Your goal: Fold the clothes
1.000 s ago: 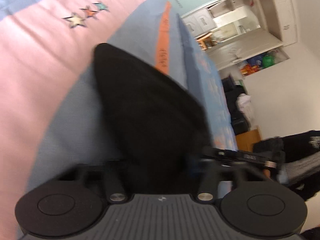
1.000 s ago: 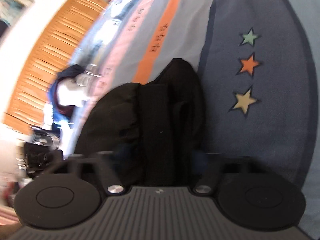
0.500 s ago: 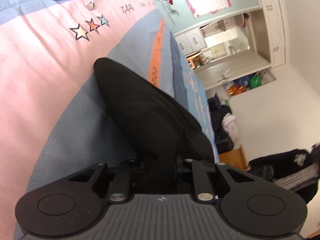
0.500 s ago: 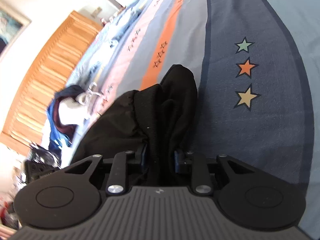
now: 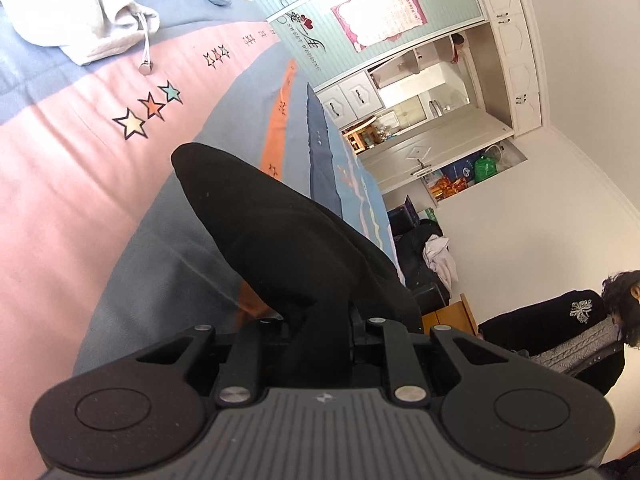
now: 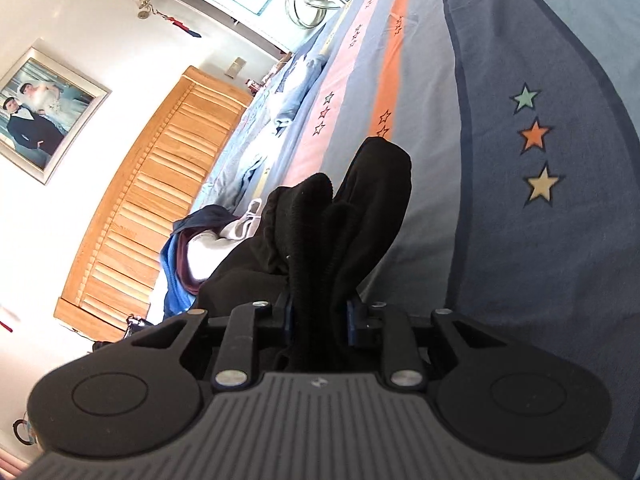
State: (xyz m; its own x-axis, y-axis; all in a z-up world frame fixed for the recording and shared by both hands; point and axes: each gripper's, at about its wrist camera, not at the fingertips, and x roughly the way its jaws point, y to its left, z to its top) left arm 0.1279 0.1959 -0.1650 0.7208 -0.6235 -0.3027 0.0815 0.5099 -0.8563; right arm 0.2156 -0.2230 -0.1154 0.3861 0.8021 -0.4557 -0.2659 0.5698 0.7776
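Garment: black garment [image 5: 280, 240] hangs over the bed [image 5: 80, 200], bunched between both grippers.
Left gripper [image 5: 320, 320]: fingers pinching cloth.
Right gripper [image 6: 318, 312]: fingers pinching a thick wad.
Risk: uneven bunching may skew the fold, or the cloth may slip.

black garment [image 5: 280, 240] now pinched, lifted — both grippers

You have one black garment [image 5: 280, 240], a soft, matte knit, lifted off the striped bedspread at its near end. In the left wrist view it runs away from you as a smooth, tapering tongue whose rounded far tip rests on the grey-blue stripe beside the pink one. In the right wrist view the same black garment [image 6: 344, 232] is bunched into thick upright folds, with a gathered, ribbed edge showing at the left.
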